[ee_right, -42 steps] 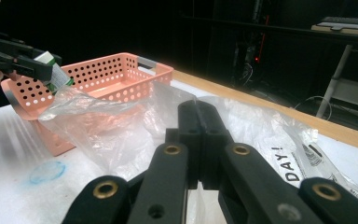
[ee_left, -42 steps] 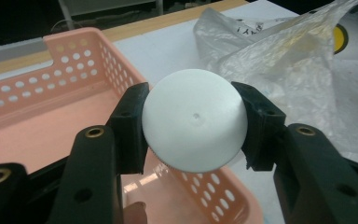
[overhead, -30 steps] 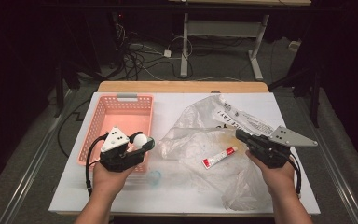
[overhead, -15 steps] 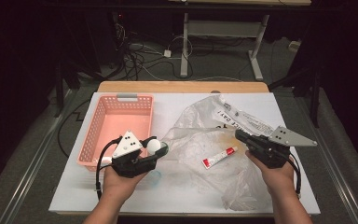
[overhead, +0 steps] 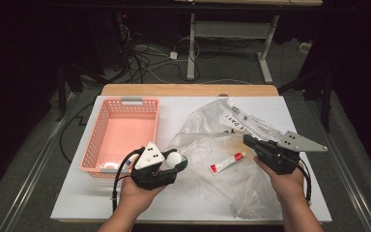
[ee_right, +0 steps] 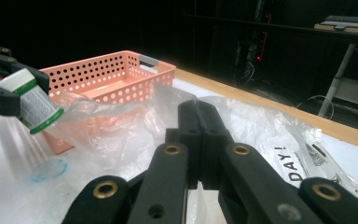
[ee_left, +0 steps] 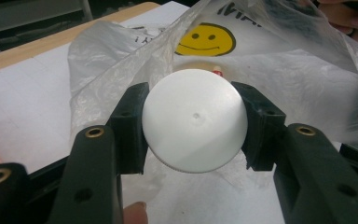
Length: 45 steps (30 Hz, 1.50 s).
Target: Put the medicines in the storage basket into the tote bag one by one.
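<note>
lower centre-left of the high view: my left gripper point(overhead: 176, 162) fingers clamped on a white bottle point(ee_left: 195, 120), just beside the plastic bag point(overhead: 232, 145) edge. right gripper point(overhead: 248, 140) fingers together, pinching bag film.

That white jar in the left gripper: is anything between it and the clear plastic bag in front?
Nothing visible. The white jar, clamped in the left gripper, sits right at the plastic bag, whose crumpled edge lies just beyond it.

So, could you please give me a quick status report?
Left gripper shut on white-capped bottle. Right gripper shut, pinching the plastic bag. Toothpaste tube lies inside the bag.
</note>
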Each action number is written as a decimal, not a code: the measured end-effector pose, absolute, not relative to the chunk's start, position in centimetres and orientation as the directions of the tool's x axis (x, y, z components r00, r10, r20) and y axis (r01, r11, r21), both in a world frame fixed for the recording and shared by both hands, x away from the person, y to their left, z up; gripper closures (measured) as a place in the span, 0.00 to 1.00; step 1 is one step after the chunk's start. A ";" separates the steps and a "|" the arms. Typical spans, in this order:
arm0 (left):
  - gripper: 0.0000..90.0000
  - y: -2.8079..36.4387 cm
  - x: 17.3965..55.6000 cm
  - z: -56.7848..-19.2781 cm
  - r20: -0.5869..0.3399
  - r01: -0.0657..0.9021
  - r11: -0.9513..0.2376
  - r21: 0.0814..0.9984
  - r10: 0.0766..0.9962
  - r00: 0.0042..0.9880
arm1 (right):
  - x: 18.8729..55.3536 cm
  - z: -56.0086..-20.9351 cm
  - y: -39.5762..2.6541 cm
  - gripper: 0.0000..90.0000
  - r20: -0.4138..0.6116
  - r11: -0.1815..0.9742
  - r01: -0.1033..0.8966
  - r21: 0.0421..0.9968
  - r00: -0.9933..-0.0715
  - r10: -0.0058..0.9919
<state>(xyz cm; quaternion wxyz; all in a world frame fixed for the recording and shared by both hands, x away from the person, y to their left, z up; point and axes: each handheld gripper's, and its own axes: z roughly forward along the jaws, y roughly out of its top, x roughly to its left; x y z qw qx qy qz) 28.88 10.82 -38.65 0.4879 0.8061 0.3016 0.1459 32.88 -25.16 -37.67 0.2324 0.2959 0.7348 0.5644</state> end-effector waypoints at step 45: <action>0.54 4.0 29.6 -41.5 -0.046 0.327 -0.433 0.840 0.545 0.837 | 32.7 -37.7 -25.3 1.00 0.019 0.165 0.185 0.969 -0.719 0.695</action>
